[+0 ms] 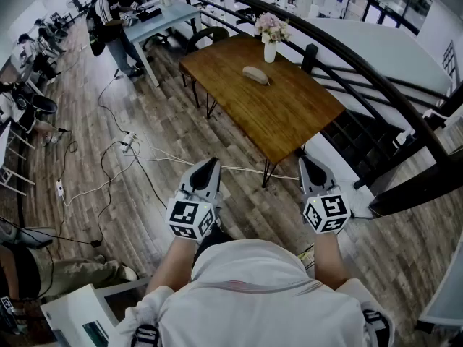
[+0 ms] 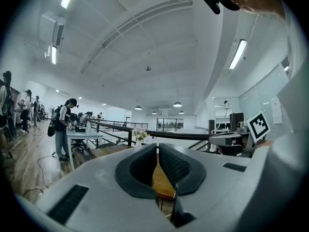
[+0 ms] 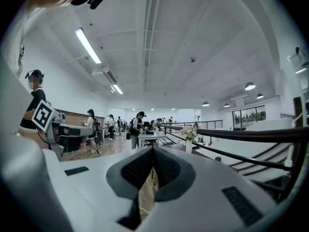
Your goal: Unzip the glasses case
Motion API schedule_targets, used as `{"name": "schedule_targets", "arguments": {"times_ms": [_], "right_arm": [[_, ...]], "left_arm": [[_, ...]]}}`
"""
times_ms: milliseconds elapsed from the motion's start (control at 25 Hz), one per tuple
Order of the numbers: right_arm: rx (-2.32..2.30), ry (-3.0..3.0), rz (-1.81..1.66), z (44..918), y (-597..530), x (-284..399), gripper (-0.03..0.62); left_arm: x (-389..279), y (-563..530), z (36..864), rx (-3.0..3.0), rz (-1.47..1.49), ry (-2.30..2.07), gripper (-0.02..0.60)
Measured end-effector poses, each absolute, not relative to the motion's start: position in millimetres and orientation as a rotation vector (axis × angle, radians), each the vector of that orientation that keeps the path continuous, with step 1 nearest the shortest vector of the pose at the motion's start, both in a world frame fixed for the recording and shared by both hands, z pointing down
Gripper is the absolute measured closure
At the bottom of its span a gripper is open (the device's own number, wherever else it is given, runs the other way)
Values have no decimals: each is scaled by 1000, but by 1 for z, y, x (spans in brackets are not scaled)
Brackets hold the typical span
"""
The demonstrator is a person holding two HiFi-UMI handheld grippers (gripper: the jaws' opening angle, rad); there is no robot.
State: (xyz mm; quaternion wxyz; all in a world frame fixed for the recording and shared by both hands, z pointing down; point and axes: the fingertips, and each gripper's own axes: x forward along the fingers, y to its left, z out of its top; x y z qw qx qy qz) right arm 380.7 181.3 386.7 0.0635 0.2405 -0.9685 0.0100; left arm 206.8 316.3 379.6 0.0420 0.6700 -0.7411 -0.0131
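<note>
The glasses case [image 1: 255, 74], a beige oval pouch, lies on a brown wooden table [image 1: 296, 118] well ahead of me, near a white vase of pink flowers [image 1: 270, 36]. Both grippers are held in front of my body, short of the table's near corner. My left gripper [image 1: 207, 166] is shut with nothing between its jaws. My right gripper [image 1: 311, 166] is also shut and holds nothing. In the left gripper view the closed jaws of that gripper [image 2: 157, 151] point level toward the flowers [image 2: 140, 135]. The right gripper [image 3: 152, 153] in its own view aims the same way.
White and black cables [image 1: 116, 166] trail over the wooden floor at the left. A dark curved railing [image 1: 362, 67] runs behind and right of the table. A person [image 1: 110, 16] stands at a light table [image 1: 163, 16] farther back. A chair [image 1: 210, 35] sits at the table's far side.
</note>
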Motion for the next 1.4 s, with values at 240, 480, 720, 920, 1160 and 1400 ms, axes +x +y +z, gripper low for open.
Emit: {"name": "schedule_targets", "arguments": {"times_ms": [240,480,720,920,1160,1400], "right_arm": [[708,-2928,14,386,182,377,543],[701,-2925,16,389,179,372,543],[739,-2897,54,403,176,373,543],[760,-2894,125,414,166,361,543],[751,-2843,140,432,159,320,543],[737,-2805,113,432,144,243,543]], "left_arm": [[207,318,378,2043,-43,-2274,557],[203,316,385,2032,-18,-2254,557],[198,315,391,2037,-2,-2231,557],[180,306,407,2022,6,-2195,557],[138,295,425,1997,-20,-2156,557],[66,282,429,1991,-53,-2135,557]]}}
